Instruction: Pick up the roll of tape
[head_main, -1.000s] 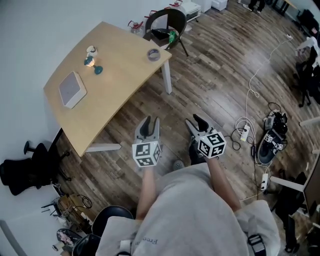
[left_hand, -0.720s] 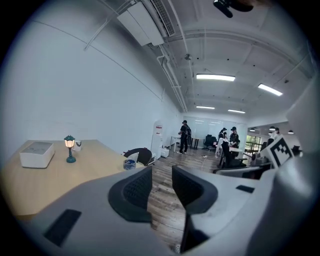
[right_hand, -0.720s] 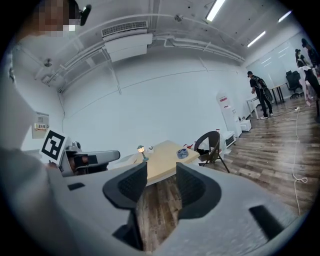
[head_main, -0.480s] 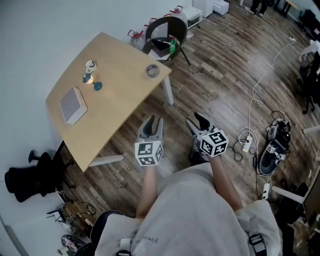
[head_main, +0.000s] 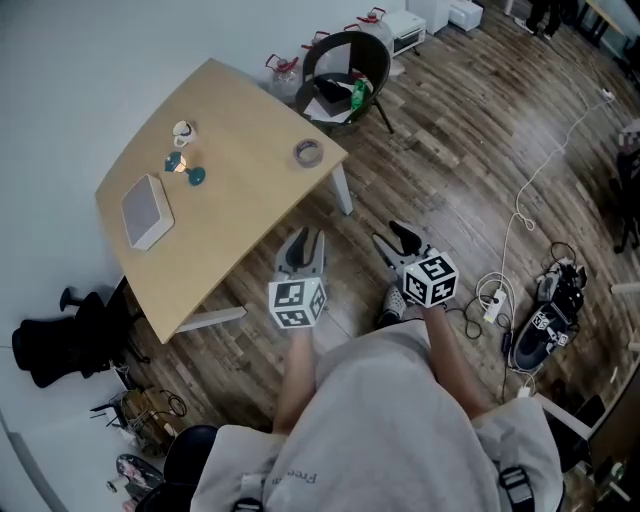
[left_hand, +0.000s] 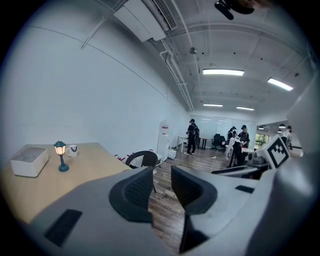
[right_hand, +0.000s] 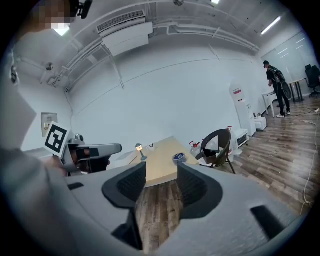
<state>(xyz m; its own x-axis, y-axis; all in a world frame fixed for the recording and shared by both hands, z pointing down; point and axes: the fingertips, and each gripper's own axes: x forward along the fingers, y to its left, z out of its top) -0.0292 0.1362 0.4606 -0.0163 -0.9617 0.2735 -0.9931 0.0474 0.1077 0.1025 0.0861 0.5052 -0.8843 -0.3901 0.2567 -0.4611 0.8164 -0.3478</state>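
The tape (head_main: 308, 152) is lying on the table (head_main: 250, 210) by its right corner, the chair (head_main: 345, 68) standing just behind that corner. The lamp (head_main: 181, 165) and mug (head_main: 183, 130) are sitting further to my left, the box (head_main: 146, 210) nearer me. Cables (head_main: 488, 300) are trailing across the floor (head_main: 450, 150) at my right.

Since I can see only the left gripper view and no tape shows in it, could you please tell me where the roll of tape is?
Observer: The roll of tape lies on the table, near the corner beside the chair.
Operator: Thank you. Is anything crowding it there?
Observer: No. The lamp, mug and white box stand well apart from it, toward the wall.
Operator: And is the right gripper ready?
Observer: The right gripper has just been opening its jaws; they stand apart with nothing between them.
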